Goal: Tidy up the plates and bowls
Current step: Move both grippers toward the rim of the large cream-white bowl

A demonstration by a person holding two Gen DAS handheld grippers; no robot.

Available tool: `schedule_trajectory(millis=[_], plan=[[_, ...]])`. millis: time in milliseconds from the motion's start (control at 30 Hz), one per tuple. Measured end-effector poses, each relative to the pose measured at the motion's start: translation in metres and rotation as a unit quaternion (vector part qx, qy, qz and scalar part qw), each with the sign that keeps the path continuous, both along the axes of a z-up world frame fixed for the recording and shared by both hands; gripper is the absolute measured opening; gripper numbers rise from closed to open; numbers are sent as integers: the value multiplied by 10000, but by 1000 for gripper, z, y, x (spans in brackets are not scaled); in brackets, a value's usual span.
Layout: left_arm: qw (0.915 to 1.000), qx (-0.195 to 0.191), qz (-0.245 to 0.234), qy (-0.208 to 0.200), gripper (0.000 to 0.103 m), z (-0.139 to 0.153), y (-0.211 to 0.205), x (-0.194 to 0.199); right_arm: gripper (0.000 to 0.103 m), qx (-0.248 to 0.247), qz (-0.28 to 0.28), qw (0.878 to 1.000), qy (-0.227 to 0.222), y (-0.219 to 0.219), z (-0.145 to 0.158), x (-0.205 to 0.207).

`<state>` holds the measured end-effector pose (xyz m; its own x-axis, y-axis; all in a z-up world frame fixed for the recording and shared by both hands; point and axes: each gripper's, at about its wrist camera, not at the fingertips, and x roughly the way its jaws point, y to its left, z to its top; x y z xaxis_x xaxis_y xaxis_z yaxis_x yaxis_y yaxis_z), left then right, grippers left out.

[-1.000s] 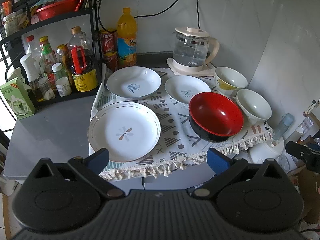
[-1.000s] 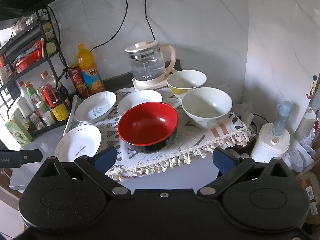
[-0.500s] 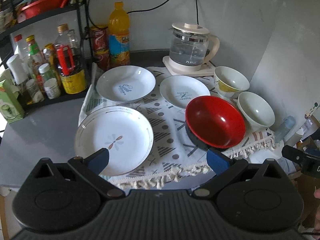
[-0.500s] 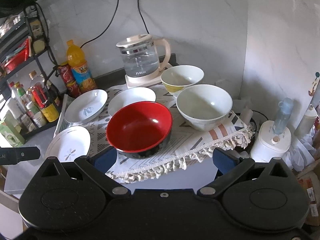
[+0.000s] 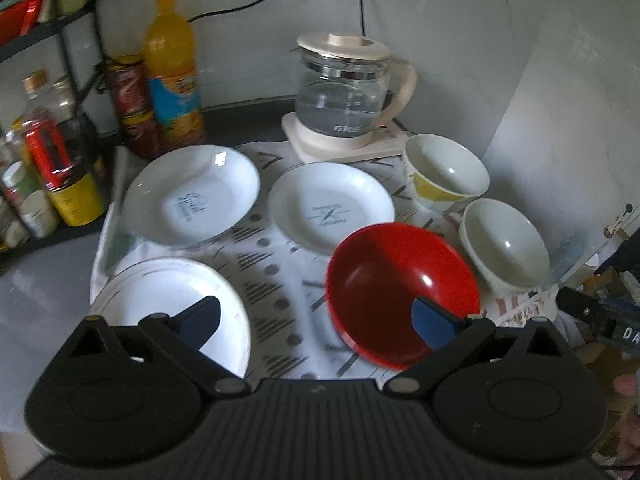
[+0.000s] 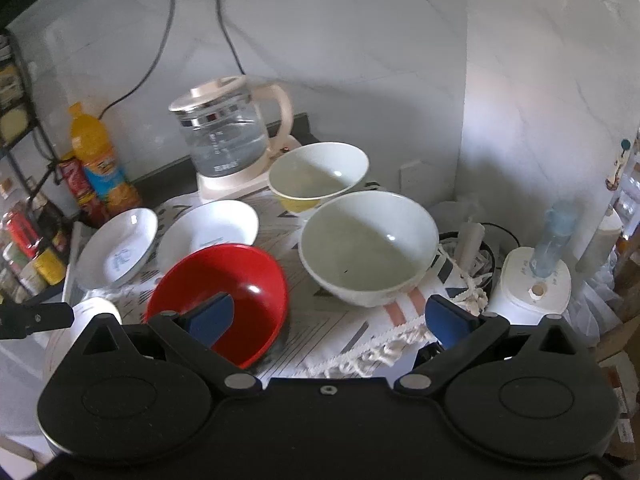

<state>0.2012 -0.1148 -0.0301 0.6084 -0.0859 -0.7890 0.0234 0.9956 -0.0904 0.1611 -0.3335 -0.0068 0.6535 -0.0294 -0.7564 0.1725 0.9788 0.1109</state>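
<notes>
Three white plates lie on a patterned cloth: a large one (image 5: 168,300) nearest, one with a blue print (image 5: 192,196) behind it, a smaller one (image 5: 332,204) in the middle. A red bowl (image 5: 400,288) sits at the front right, with a white bowl (image 5: 504,248) and a yellow-banded bowl (image 5: 446,172) beyond. My left gripper (image 5: 316,316) is open above the cloth between the large plate and the red bowl. My right gripper (image 6: 328,316) is open just before the white bowl (image 6: 368,248), its left finger over the red bowl (image 6: 224,280).
A glass kettle (image 5: 344,92) stands at the back of the cloth. An orange drink bottle (image 5: 172,72), cans and a black rack of jars (image 5: 48,160) fill the left. The marble wall (image 6: 520,80) closes the right. A white appliance (image 6: 536,284) sits past the cloth's fringe.
Both grippers have moved forward and lower toward the dishes, which now look larger. The left one now reaches over the large plate and the red bowl; the right one faces the white bowl.
</notes>
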Motion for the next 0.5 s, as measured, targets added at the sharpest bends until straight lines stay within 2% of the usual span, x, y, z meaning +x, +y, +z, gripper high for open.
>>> schedule_trajectory(millis=[500], plan=[[9960,-346,-802,183,100,-11,-50,76,94,310,-677,9966,365,-35,-30,40]])
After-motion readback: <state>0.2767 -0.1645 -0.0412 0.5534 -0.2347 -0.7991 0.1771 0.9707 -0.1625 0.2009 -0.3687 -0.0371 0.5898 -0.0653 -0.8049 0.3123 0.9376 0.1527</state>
